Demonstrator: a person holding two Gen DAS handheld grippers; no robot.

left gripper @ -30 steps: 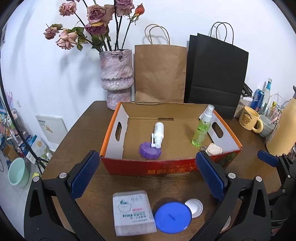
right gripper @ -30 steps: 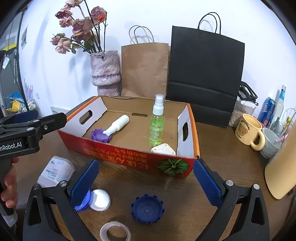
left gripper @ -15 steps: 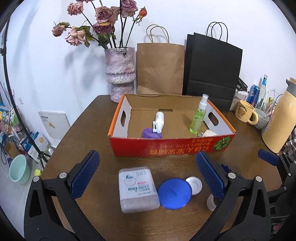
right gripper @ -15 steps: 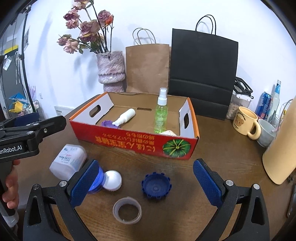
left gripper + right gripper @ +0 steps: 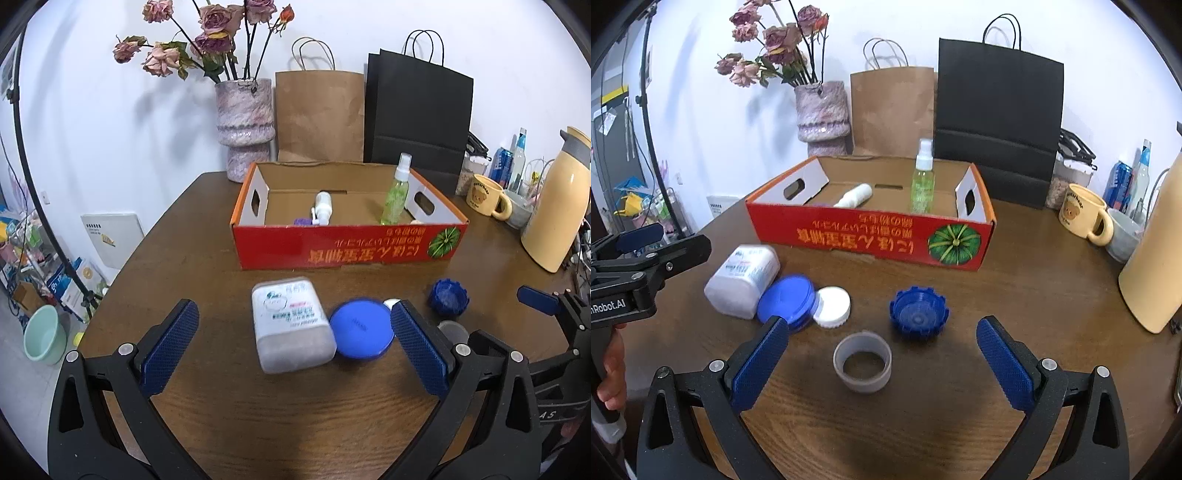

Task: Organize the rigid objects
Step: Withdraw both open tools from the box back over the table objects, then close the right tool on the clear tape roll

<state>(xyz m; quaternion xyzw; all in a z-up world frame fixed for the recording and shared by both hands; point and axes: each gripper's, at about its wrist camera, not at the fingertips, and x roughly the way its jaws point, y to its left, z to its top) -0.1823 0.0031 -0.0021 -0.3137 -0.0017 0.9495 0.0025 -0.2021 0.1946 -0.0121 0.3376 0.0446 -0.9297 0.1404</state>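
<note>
A red cardboard box (image 5: 347, 249) (image 5: 871, 236) stands mid-table holding a green spray bottle (image 5: 396, 192) (image 5: 922, 182), a white bottle (image 5: 322, 212) (image 5: 854, 195) and a purple cap (image 5: 303, 220). In front of it lie a white rectangular container (image 5: 290, 325) (image 5: 744, 280), a blue round lid (image 5: 360, 328) (image 5: 788, 301), a white cap (image 5: 832, 306), a blue notched cap (image 5: 447, 297) (image 5: 919, 312) and a translucent ring cup (image 5: 862, 360). My left gripper (image 5: 293, 347) is open just short of the white container. My right gripper (image 5: 881, 362) is open with the ring cup between its fingers' line.
A vase of dried roses (image 5: 245, 125), a brown paper bag (image 5: 319, 114) and a black bag (image 5: 417, 114) stand behind the box. At the right are a yellow mug (image 5: 485, 195), a cream thermos (image 5: 554, 199) and cans. The table's left edge drops to floor clutter.
Both grippers have pulled back from the box and lowered toward the loose items in front of it. The ring cup has come between the right gripper's fingers.
</note>
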